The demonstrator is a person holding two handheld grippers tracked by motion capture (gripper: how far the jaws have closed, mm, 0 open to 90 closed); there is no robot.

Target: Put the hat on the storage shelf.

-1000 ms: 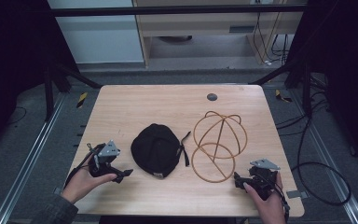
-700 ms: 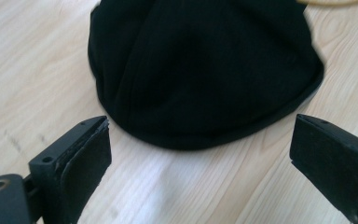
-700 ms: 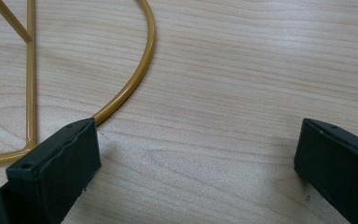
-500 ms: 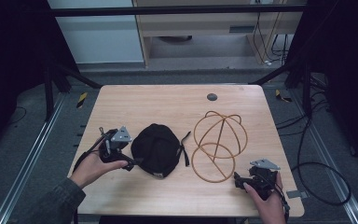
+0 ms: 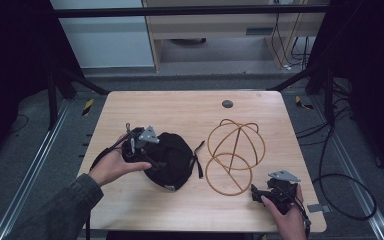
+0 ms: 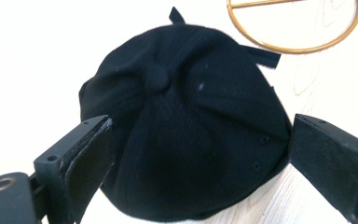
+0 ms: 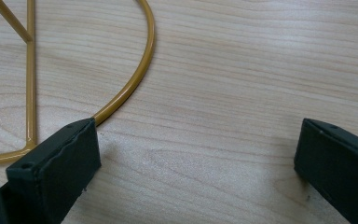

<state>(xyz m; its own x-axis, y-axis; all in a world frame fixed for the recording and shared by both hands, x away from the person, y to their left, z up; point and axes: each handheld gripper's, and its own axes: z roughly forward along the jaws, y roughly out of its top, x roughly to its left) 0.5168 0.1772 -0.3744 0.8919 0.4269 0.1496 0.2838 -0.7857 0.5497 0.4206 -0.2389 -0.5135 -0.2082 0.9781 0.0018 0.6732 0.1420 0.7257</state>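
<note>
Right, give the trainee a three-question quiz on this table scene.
1. True or false: the left gripper has its fingers spread on either side of the cap.
2. What lies just right of the cap on the table? A) wire frame B) mug C) book
3. Fill in: the right gripper is ____, holding nothing, near the table's front right corner.

Key: 1 true. 2 A, the wire frame. 3 open.

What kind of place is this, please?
Probably a lab or workshop set up for recording: a bare wooden table inside a dark metal frame, loose cables on the grey floor, and shelving behind.
</note>
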